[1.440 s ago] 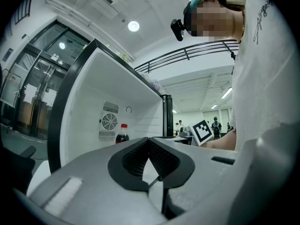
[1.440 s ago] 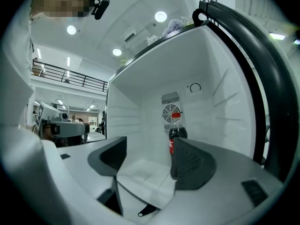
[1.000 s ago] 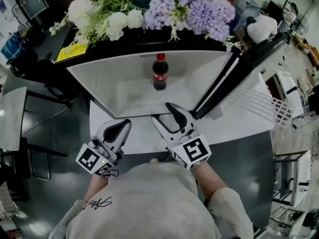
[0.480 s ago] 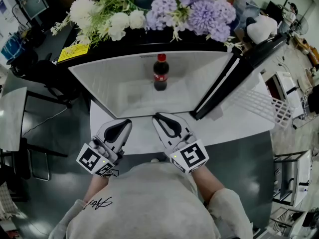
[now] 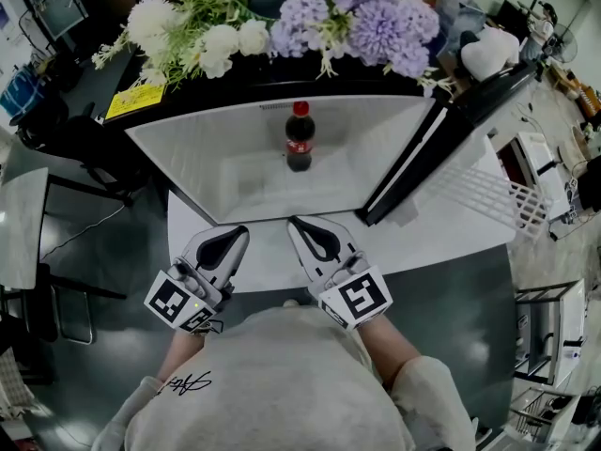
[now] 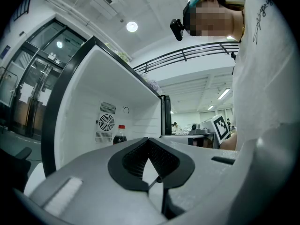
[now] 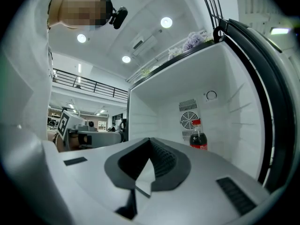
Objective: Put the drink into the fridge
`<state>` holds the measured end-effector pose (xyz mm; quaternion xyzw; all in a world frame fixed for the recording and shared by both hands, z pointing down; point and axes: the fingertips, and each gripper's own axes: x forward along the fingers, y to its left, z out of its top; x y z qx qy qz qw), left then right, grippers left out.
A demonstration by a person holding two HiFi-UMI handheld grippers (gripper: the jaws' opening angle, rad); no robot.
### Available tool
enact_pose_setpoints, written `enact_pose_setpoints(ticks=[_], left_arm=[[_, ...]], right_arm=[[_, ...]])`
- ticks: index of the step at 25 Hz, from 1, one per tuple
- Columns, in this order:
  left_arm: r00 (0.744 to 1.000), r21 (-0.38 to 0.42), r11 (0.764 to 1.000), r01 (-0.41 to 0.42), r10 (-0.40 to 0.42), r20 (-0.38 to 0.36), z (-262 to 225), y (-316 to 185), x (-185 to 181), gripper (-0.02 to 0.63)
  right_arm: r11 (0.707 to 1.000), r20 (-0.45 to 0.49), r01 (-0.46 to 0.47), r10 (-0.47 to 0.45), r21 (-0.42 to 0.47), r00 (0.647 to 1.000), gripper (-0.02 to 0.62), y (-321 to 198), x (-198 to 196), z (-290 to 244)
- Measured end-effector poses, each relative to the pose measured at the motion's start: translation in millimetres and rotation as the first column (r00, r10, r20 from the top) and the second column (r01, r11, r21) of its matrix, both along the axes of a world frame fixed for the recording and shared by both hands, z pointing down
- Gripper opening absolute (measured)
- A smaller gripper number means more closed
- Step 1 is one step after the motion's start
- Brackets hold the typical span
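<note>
A cola bottle (image 5: 299,139) with a red cap stands upright deep inside the open white fridge (image 5: 207,167). It also shows in the left gripper view as the bottle (image 6: 120,134) and in the right gripper view as the bottle (image 7: 198,136), by the back wall. Both grippers hover side by side in front of the fridge opening, well short of the bottle. My left gripper (image 5: 239,230) is shut and empty. The jaws of my right gripper (image 5: 296,222) have just been closing and now meet with nothing between them.
The fridge door (image 5: 441,139) stands open to the right, with a white wire rack (image 5: 488,200) beyond it. Artificial flowers (image 5: 282,22) lie along the fridge top. A fan vent (image 7: 188,118) sits on the back wall. A grey table (image 5: 23,224) stands to the left.
The right gripper's jaws went from wide open to shut and it drew back slightly from the fridge. The left gripper and the bottle stayed put.
</note>
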<state>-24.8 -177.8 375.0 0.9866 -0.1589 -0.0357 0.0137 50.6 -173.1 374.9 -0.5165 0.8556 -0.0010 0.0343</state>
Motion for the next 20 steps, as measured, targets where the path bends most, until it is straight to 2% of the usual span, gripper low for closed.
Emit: enact_pose_setpoints(ticks=[6,20], left_arm=[[1.0,0.004,1.0,-0.002,0.002,-0.002,-0.6,-0.1,0.2,0.003],[1.0,0.004,1.0,-0.001,0.001,-0.003,-0.8,0.6,-0.4,0.004]], right_arm=[[1.0,-0.023,0.006,-0.006,0.007,1.0,0.011,2.2,-5.9,-0.1],[1.0,-0.008,0.0,0.0,-0.014,1.0,0.01,1.0,-5.9,6.5]])
